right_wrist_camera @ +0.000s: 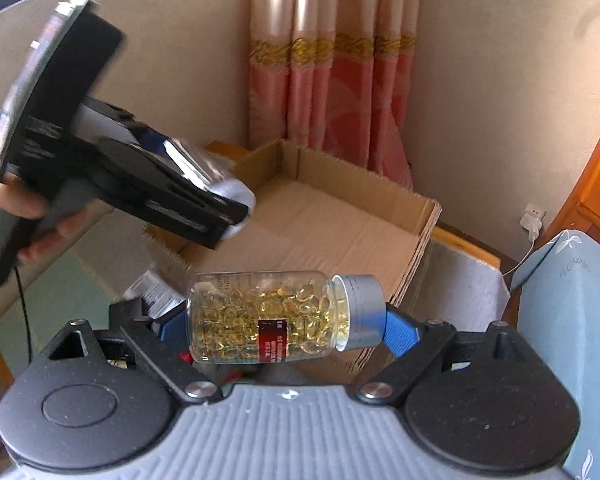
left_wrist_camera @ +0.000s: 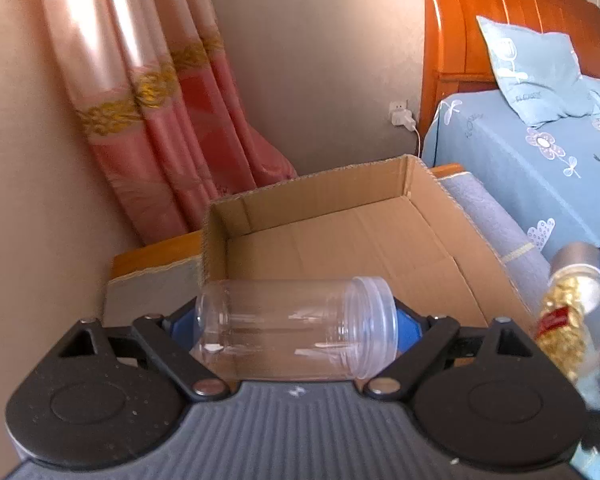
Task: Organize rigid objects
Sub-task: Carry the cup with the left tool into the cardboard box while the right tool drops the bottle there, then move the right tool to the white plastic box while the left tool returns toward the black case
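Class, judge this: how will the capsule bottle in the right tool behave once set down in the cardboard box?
The capsule bottle, held sideways, is round, so it would probably roll. The capsules fill it loosely, so the weight may shift. The cardboard box walls should stop it.

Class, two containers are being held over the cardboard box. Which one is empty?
The clear plastic jar in the left gripper is empty; the capsule bottle in the right gripper holds yellow softgels and has a grey cap.
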